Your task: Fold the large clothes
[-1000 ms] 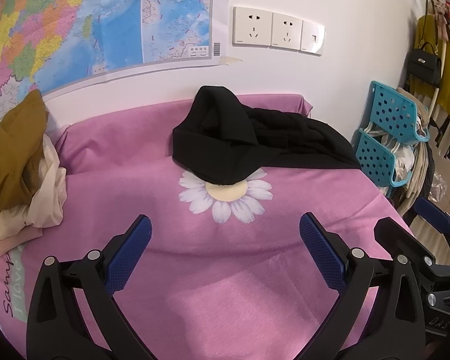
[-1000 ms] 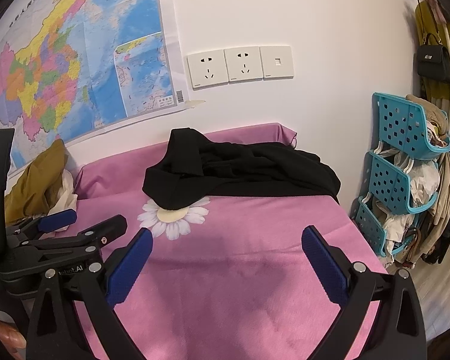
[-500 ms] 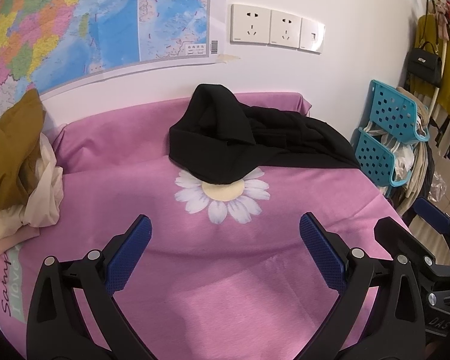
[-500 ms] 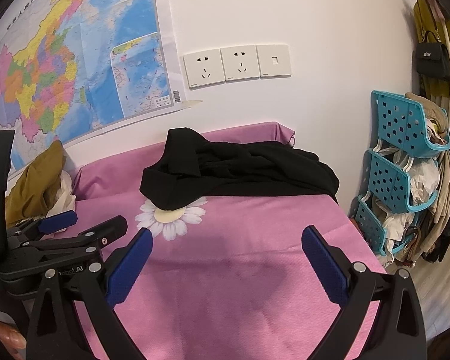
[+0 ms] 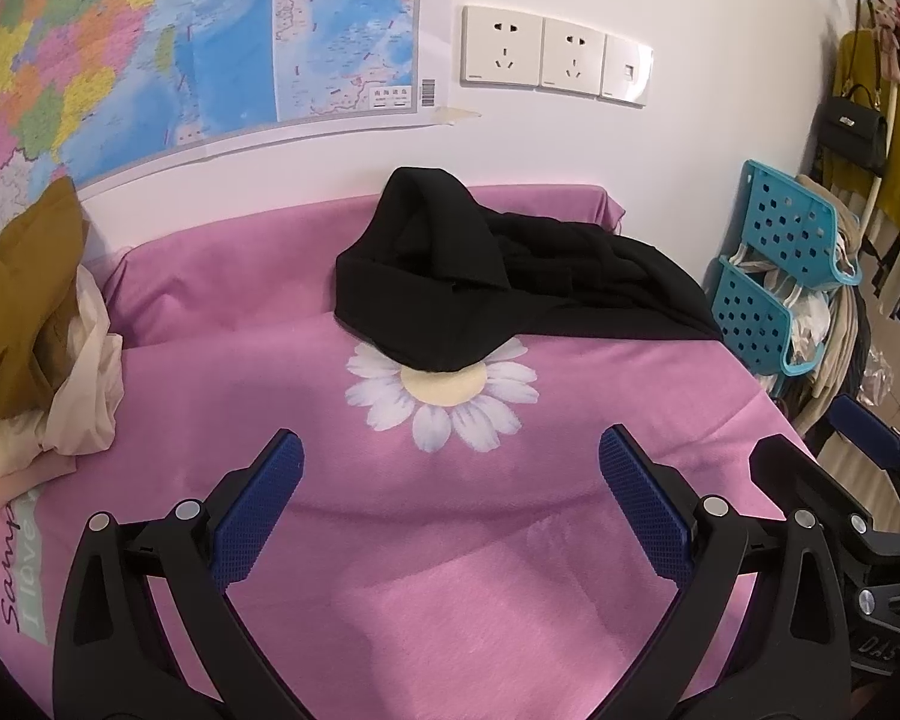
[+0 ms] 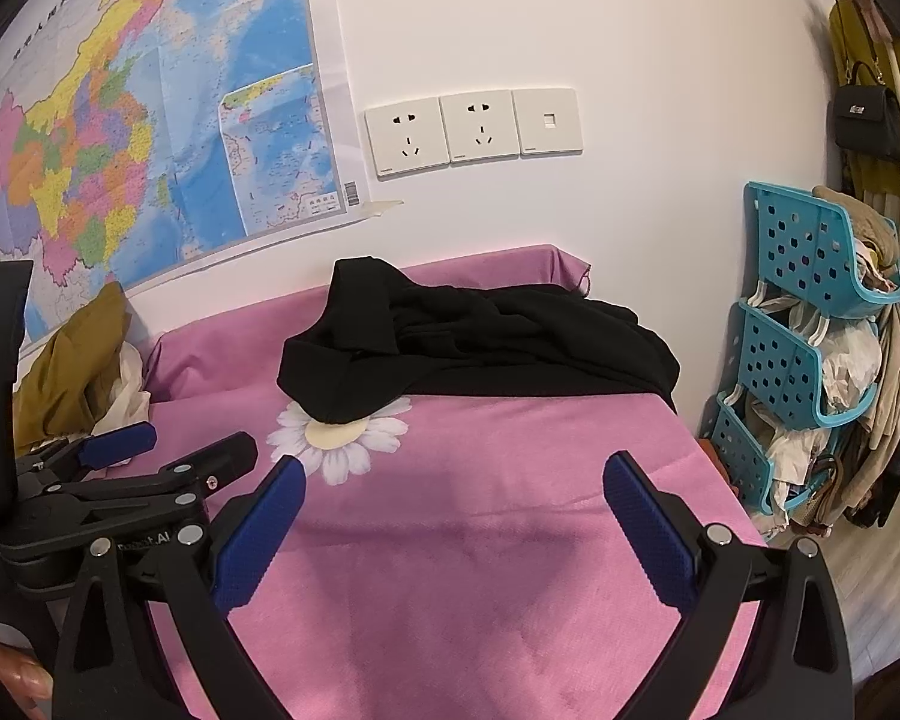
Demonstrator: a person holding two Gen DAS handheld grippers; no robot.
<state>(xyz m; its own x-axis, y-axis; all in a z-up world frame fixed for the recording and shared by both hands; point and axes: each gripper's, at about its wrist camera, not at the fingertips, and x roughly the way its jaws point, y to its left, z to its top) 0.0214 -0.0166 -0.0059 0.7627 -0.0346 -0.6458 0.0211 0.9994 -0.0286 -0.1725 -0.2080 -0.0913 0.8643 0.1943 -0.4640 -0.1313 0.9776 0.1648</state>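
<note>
Garment: black garment (image 5: 510,294) lies crumpled at the far side of the pink cover (image 5: 450,540), against the wall, its near edge overlapping the top of the printed daisy (image 5: 444,390).
Left tongs: left tongs (image 5: 450,468) are spread wide apart with nothing between the blue pads, hovering over bare pink cover, well short of the garment.
Right tongs: right tongs (image 6: 455,492) likewise stand wide apart and hold nothing, above the cover's near right part.
Left view only: text printed on the cover's left edge; the right tongs show as a black frame with a blue pad at the lower right.
Right view only: the lower tiers of the blue basket rack (image 6: 804,348), stuffed with pale clothes; the left tongs lie at the lower left, with a fingertip at the bottom edge.
Both views: the pile of mustard and cream clothes (image 5: 36,330) on the cover's left, well apart from the garment; wall map (image 5: 180,42); sockets (image 5: 555,54); black handbag (image 6: 870,120) hanging at right.
</note>
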